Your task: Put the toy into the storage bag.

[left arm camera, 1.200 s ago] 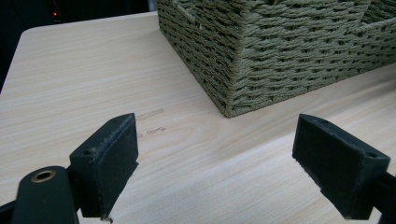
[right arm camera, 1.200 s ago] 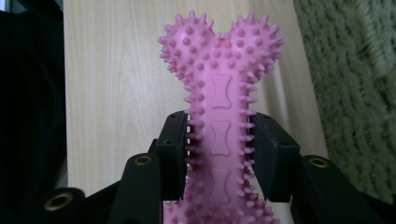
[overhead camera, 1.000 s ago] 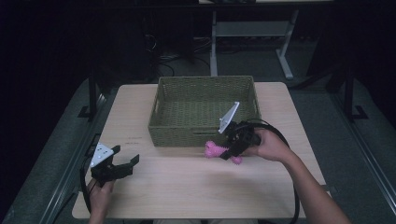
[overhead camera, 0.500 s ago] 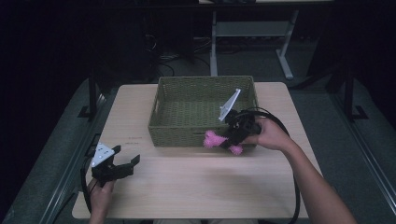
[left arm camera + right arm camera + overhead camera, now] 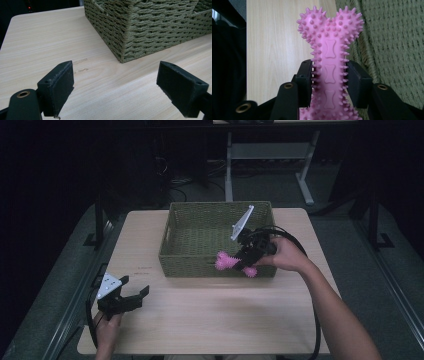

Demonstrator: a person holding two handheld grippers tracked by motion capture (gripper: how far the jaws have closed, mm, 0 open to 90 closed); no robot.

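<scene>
right tool [image 5: 239, 262]: clamped on the shaft of a pink spiked bone toy [image 5: 231, 263], held at the near wall of the green woven basket [image 5: 200, 262] | left tool [image 5: 131, 298]: jaws spread wide, nothing between them, low over the near-left of the wooden surface [image 5: 210, 315], well apart from the basket

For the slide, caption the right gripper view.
Hand-held gripper clamps a spiky pink bone toy beside a woven basket.

We see a lab-style recording bay: wooden table [image 5: 215, 320], metal desk frame [image 5: 265, 157] behind, dark surroundings.
</scene>
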